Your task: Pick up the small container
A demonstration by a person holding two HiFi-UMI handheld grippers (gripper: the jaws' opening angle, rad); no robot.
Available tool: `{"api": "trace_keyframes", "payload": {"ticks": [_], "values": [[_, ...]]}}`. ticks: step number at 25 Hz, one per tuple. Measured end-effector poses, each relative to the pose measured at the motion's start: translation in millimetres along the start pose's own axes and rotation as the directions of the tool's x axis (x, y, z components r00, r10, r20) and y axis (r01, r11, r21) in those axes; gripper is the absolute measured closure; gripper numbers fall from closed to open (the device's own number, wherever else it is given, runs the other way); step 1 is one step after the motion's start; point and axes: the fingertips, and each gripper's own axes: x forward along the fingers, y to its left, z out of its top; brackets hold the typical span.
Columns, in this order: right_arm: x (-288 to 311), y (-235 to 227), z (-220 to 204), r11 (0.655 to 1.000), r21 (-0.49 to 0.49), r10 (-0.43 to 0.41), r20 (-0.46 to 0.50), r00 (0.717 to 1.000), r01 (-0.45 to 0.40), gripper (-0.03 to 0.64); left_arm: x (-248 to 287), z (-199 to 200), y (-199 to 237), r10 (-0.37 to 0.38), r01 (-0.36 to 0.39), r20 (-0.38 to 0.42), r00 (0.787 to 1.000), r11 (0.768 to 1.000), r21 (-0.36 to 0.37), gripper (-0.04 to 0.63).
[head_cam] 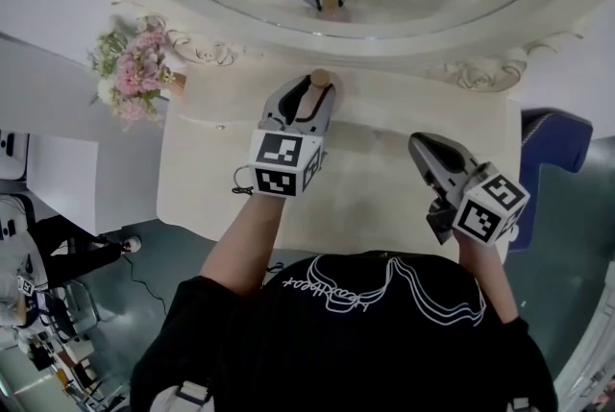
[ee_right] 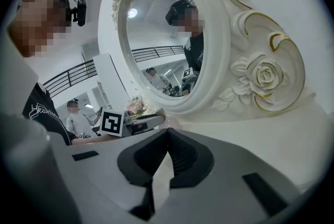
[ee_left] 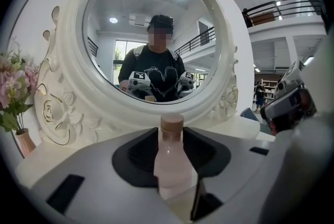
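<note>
The small container [head_cam: 318, 80] is a pale pink bottle with a tan cap, standing upright on the cream tabletop [head_cam: 375, 189] just in front of the mirror. My left gripper [head_cam: 309, 95] reaches around it, and in the left gripper view the bottle [ee_left: 172, 163] fills the gap between the dark pads, whose jaws press on its sides. My right gripper [head_cam: 424, 147] rests over the table's right part, well away from the bottle. In the right gripper view its fingertips [ee_right: 167, 133] meet with nothing between them.
A large oval mirror with an ornate white frame [head_cam: 404, 34] stands along the table's back edge. A vase of pink flowers [head_cam: 130, 74] sits at the back left corner. A blue seat [head_cam: 555, 143] stands off the table's right edge.
</note>
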Motion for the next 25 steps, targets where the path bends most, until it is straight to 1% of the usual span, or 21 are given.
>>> {"api": "trace_keyframes", "payload": {"ticks": [9,16,25], "values": [[-1.2,-1.7,-3.2,1.0,0.007,-0.007,-0.002,1.0,0.007,0.612,2.1,0.5,-0.3,-0.001,0.001,0.02,1.0,1.0,0.024,0.457],[-2.2,-3.8,-5.7,1.0,0.015,-0.014,-0.002,1.0,0.014,0.613,1.5,1.6,0.8,0.006,-0.006,0.044,0.999,1.0,0.013,0.464],[-1.9,-3.9,-10.0,1.0,0.025,-0.016,-0.006,1.0,0.016,0.612,1.7,1.2,1.2,0.021,-0.021,0.033,0.999,1.0,0.001,0.471]]}}
